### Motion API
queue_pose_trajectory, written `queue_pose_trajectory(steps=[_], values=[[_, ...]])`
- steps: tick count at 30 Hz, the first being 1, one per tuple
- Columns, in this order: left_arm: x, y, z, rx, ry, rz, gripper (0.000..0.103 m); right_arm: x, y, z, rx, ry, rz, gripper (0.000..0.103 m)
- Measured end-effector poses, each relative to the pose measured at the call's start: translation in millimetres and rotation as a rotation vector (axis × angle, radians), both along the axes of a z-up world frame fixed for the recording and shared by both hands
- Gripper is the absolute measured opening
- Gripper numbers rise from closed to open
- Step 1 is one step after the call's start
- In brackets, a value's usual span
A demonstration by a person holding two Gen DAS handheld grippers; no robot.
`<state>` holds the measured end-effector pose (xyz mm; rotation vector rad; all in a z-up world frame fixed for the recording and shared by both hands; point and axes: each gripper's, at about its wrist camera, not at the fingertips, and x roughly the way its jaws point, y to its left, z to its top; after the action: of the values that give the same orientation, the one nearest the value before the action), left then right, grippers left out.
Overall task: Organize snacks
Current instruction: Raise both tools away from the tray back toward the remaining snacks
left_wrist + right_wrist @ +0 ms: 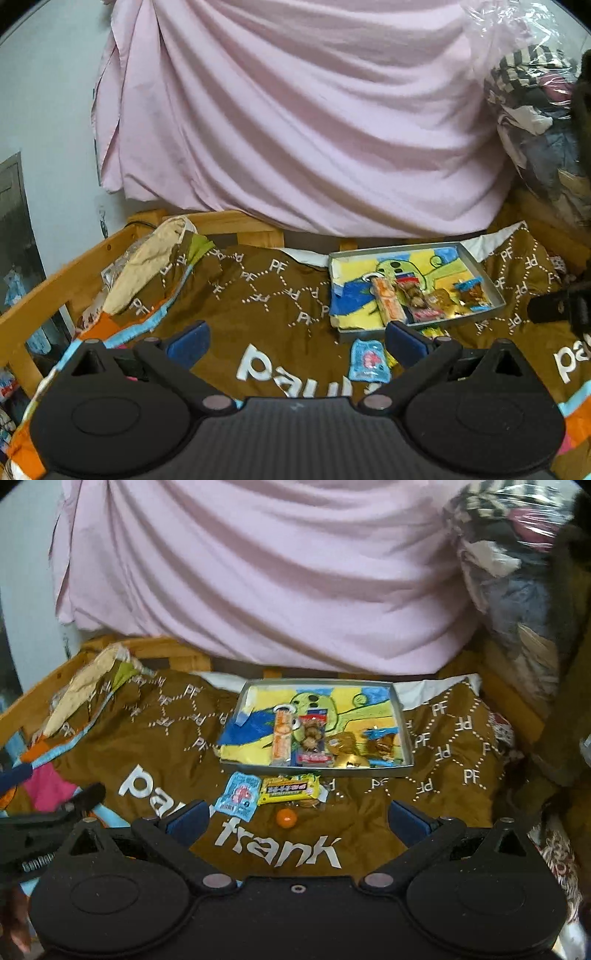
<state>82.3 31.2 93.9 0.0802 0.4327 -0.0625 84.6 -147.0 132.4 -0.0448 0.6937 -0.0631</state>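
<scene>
A: Two grippers, both yours, over a brown bedspread (369,805) w/ white "paul frank" lettering. Pink sheet (258,572) hangs behind, wooden bed frame (48,284) on the left, clear bag of clothes (535,110) at right.

B: Where are the snacks?

A: Most sit in the metal tray (402,720) w/ a drawing as liner: orange packet (282,738), red-blue packet (312,742), gold wrappers (345,751), blue one (382,738). Three lie on the spread just in front of the tray: light-blue sachet (238,797), yellow bar (290,789) beside it, small orange ball (286,818) nearer you.

B: And my grippers?

A: Left gripper (295,338) spread wide, nothing btwn its blue pads; its right pad sits in front of the tray's near edge, sachet (368,361) just beside it. Right gripper (297,818) also spread wide, holding nothing, level above the lettering, ball btwn its fingers in view. Can't tell height over the cloth.
</scene>
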Motion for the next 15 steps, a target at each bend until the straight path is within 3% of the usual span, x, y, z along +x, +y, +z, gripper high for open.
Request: queue_pose_trajectory(steps=[2,6,10,15], values=[[6,4,0,0.006,-0.011,0.000,0.103,13,4,0,-0.051,0.038,0.026,0.102],[27,4,-12,-0.037,-0.030,0.000,0.103,36,13,5,-0.124,0.031,0.147,0.102],[65,0,-36,-0.057,0.003,-0.078,0.103,54,9,3,-0.150,0.045,0.246,0.102],[104,-2,-67,-0.114,0.027,-0.082,0.103,64,-4,-24,-0.212,-0.070,0.282,0.102]])
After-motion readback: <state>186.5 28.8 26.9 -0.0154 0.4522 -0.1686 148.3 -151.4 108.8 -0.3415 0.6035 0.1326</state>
